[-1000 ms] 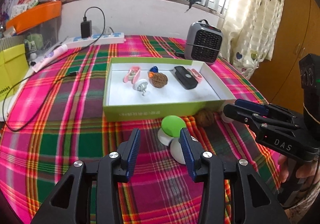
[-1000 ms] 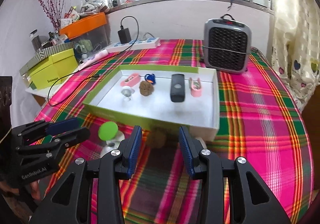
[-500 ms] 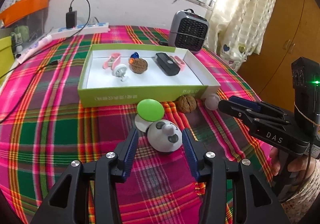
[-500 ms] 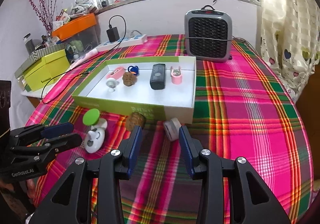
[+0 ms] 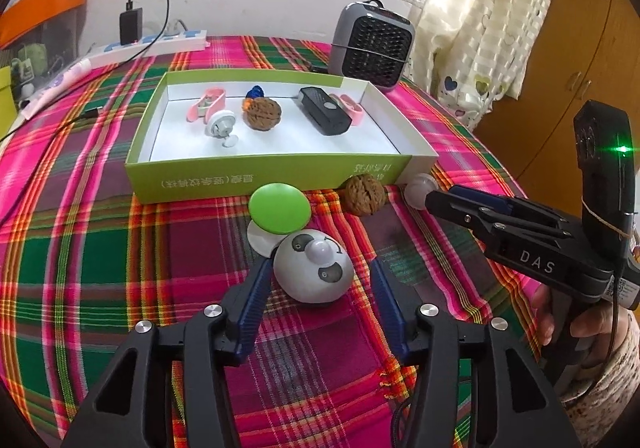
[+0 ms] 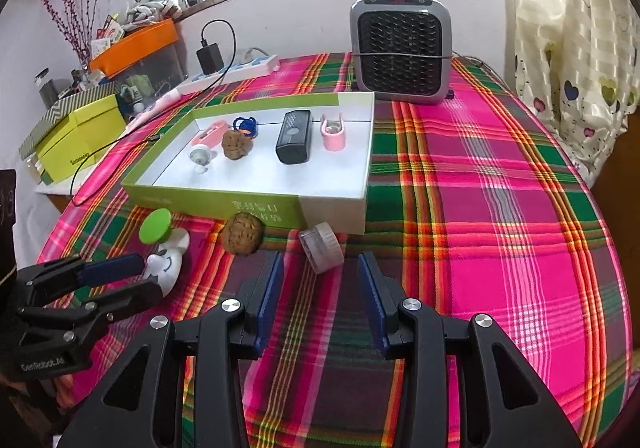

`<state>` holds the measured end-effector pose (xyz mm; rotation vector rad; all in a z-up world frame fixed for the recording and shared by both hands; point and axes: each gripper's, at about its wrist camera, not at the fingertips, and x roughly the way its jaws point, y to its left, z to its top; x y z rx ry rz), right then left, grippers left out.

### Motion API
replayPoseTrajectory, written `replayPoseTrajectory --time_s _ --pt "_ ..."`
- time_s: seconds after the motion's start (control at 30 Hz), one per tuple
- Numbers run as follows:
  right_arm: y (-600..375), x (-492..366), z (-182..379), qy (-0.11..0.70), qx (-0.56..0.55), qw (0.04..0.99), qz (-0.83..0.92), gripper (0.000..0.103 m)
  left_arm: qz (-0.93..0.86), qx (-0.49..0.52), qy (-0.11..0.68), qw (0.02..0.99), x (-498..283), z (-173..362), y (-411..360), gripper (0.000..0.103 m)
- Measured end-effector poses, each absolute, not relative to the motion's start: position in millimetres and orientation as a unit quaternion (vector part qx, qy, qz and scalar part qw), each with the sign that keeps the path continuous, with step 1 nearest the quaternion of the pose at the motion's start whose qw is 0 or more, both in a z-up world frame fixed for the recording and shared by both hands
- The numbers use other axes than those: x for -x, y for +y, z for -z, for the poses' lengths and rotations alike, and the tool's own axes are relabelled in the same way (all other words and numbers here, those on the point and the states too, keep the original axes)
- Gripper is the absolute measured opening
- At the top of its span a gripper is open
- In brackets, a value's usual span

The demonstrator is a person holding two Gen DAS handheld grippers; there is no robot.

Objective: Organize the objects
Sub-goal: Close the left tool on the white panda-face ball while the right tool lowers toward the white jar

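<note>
A white panda-faced toy (image 5: 314,271) with a green round cap (image 5: 279,207) lies on the plaid cloth in front of the green box (image 5: 272,173). My left gripper (image 5: 318,280) is open, its fingers either side of the toy. A walnut (image 6: 242,234) and a small clear cap (image 6: 321,246) lie by the box front. My right gripper (image 6: 320,274) is open just short of the cap. The box (image 6: 256,203) holds a walnut, a black remote, pink clips and a small white piece.
A grey heater (image 6: 401,51) stands behind the box. A power strip with charger (image 6: 224,65) lies at the back left, and a yellow-green box (image 6: 76,137) at the left edge. A curtain (image 6: 576,47) hangs on the right.
Both grippers have moved forward and down. The left one now straddles the panda toy; the right one has shifted from the walnut toward the clear cap.
</note>
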<state>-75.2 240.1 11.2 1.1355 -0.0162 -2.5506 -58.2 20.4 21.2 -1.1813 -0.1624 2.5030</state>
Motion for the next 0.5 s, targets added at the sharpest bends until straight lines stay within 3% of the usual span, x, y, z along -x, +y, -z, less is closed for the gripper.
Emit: replayPoseTrajectory --time_s 0.5 --pt "235.2 90.1 -4.8 0.012 -0.418 0.186 0.889 0.04 -0.885 0.431 -0.059 0.165 64.7 -16.3 20.7 0.051"
